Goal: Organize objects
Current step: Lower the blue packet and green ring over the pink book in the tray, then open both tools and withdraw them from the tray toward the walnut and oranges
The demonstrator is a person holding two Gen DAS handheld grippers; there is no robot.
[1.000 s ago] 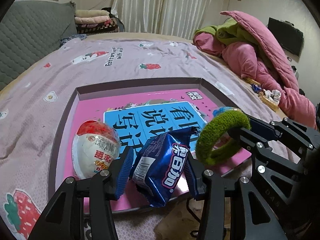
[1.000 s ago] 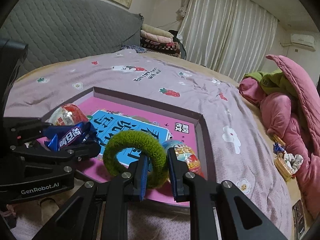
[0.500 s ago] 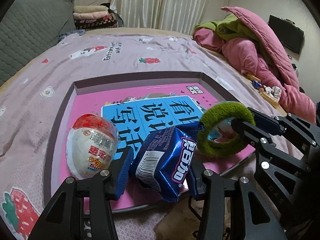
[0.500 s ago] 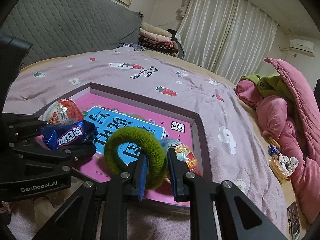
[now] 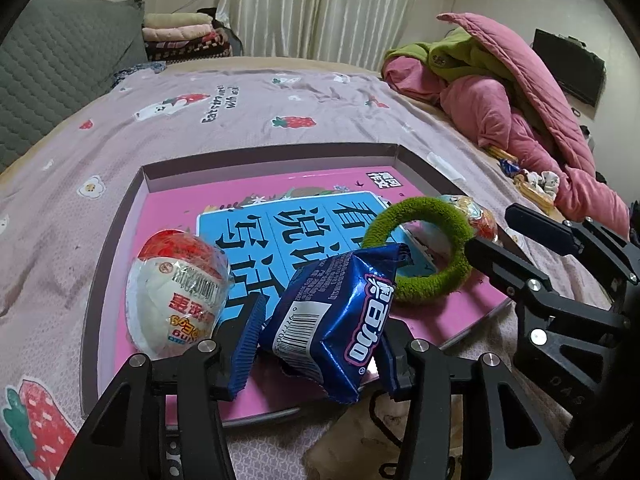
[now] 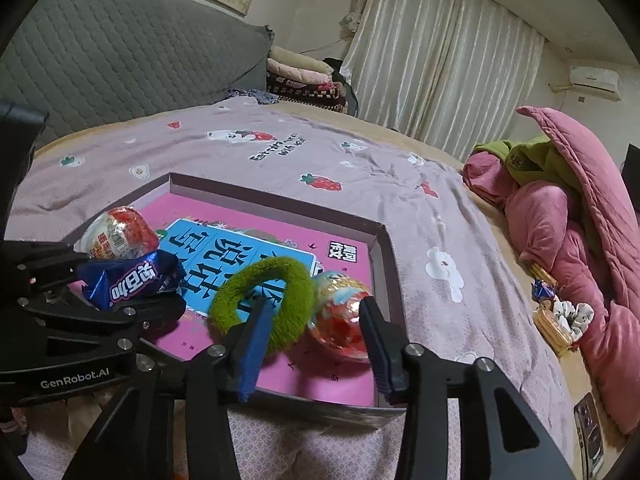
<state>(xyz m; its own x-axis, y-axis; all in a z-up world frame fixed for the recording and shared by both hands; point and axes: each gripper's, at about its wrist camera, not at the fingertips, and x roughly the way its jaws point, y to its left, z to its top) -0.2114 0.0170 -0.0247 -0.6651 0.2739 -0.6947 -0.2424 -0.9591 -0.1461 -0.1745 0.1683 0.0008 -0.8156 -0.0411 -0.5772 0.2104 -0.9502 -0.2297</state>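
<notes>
A shallow box (image 5: 272,158) (image 6: 276,200) with a pink and blue printed floor lies on the bed. My left gripper (image 5: 316,340) is shut on a blue snack packet (image 5: 340,320) (image 6: 128,284) just above the box's near edge. A red and white egg-shaped pack (image 5: 180,292) (image 6: 120,236) lies in the box to its left. My right gripper (image 6: 312,340) is open; a green fuzzy ring (image 6: 264,300) (image 5: 420,252) leans on its left finger, resting in the box. A colourful wrapped ball (image 6: 344,316) (image 5: 476,216) lies between the jaws.
A pink quilt (image 6: 580,220) and green cloth (image 5: 452,56) are piled at the right. Small snacks (image 6: 556,312) lie at the bed's right side. A grey headboard (image 6: 120,52) and folded blankets (image 5: 180,36) stand at the back.
My right gripper has opened and let go of the green ring, which now rests in the box. The left gripper still holds the blue packet, moved slightly forward.
</notes>
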